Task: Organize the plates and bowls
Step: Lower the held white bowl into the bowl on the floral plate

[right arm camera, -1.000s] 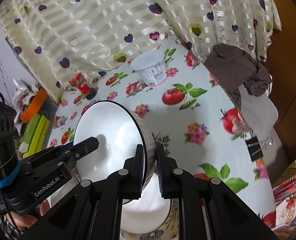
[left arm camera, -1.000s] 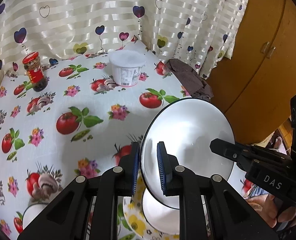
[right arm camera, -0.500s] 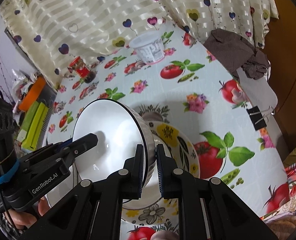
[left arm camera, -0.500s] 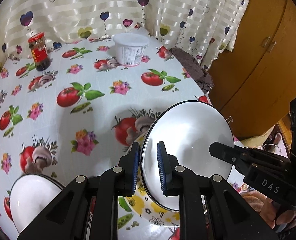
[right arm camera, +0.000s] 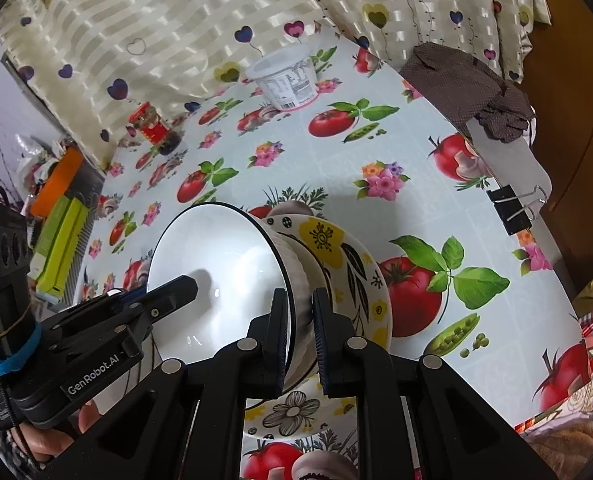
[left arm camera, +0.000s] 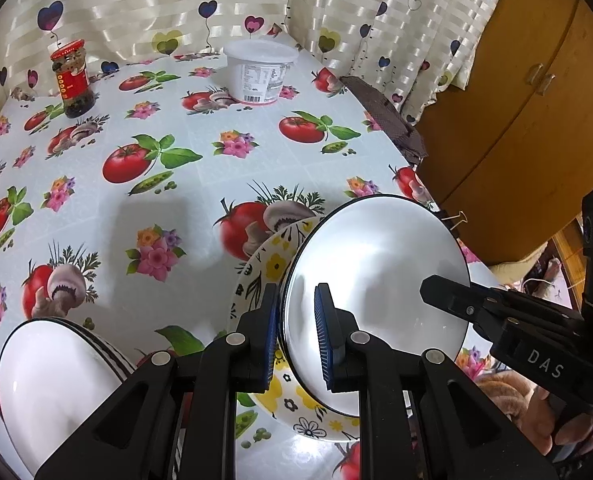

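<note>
Here, two bowls and one plate are counted. One white bowl with a thin dark rim is held tilted on its side between two grippers, each clamped on an opposite part of the rim. The left gripper is closed on the rim, one blue pad inside the bowl and the other outside. The right gripper is likewise closed on the rim, its pads pinching the ribbed wall. The bowl is held directly over a single flowered plate of yellow and black pattern, which lies flat on the table; whether the bowl's foot touches the plate cannot be told.

A second white bowl with a striped outer wall is seen standing on the table at the lower left of the left wrist view, apart from the plate.

At the far side of the table, one white lidded tub and one red-labelled jar are stood well apart from each other, before a heart-printed curtain. One brown cloth is draped over the table's right edge, and one black binder clip is fixed to that edge nearer the camera. A wooden cabinet is seen beyond.
</note>
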Tool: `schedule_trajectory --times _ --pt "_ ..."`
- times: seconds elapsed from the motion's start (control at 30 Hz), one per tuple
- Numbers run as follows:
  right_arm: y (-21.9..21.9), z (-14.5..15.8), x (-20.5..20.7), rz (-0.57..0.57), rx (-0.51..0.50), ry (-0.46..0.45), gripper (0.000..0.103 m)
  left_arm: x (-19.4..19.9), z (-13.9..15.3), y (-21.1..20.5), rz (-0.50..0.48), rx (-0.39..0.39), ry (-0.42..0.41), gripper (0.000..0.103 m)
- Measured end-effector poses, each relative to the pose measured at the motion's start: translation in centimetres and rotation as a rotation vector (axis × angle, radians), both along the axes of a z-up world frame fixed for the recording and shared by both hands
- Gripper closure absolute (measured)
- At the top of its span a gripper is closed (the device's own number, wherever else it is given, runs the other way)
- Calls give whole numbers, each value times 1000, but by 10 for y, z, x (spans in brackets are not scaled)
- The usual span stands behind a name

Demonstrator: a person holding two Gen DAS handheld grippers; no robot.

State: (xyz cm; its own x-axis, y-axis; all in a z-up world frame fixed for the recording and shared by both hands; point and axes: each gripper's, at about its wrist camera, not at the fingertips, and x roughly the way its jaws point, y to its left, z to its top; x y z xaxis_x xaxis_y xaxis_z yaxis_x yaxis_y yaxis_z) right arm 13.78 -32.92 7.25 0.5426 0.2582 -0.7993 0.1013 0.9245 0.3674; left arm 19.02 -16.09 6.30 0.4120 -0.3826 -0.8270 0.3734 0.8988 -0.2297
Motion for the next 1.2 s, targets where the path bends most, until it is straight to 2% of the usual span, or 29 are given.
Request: schedule_trajectory --times 0.2,0.6,1.2 --pt "1 -2 0 2 -20 -7 90 1 -3 -1 1 5 -1 85" --pt "17 -2 -1 25 -150 -56 88 2 -5 1 10 -22 6 85" --pt "17 -1 -5 -3 -183 -96 85 0 -3 -2 4 -23 -22 81"
